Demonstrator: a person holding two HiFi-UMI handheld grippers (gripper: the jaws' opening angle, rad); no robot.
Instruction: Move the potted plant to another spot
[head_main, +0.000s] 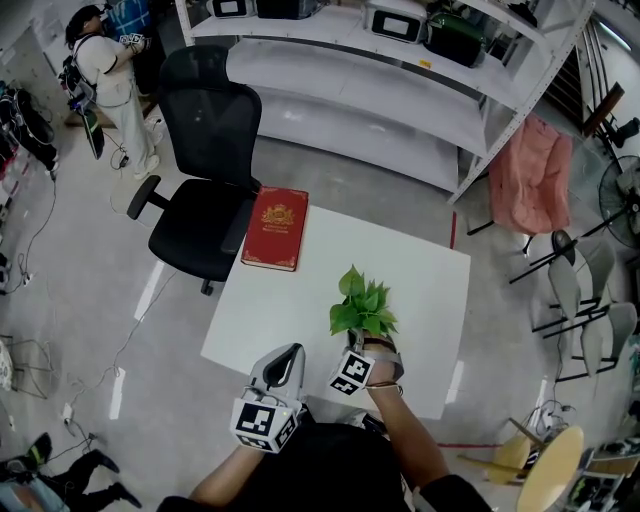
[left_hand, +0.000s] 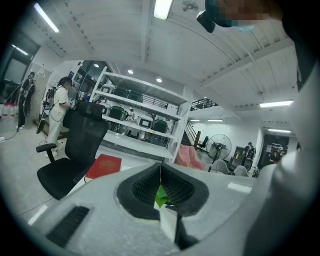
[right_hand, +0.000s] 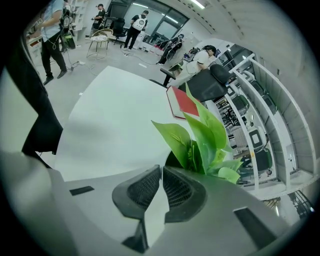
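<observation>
The potted plant (head_main: 362, 308), with bright green leaves, stands near the front right of the white table (head_main: 300, 300). Its dark pot is mostly hidden under the leaves. My right gripper (head_main: 358, 342) reaches it from the near side. In the right gripper view the jaws (right_hand: 161, 167) are pressed nearly together at the dark pot rim (right_hand: 172, 159), and the leaves (right_hand: 202, 135) rise just behind them. My left gripper (head_main: 292, 350) hovers at the table's front edge, left of the plant, holding nothing. Its jaws (left_hand: 160, 167) meet at the tips, and a green leaf (left_hand: 161, 195) shows through the gap below.
A red book (head_main: 275, 228) lies at the table's far left corner. A black office chair (head_main: 205, 150) stands beside it. White shelving (head_main: 380, 90) runs along the back. A pink-draped chair (head_main: 540, 175) and folding chairs (head_main: 585, 300) stand at the right. A person (head_main: 110, 70) stands far left.
</observation>
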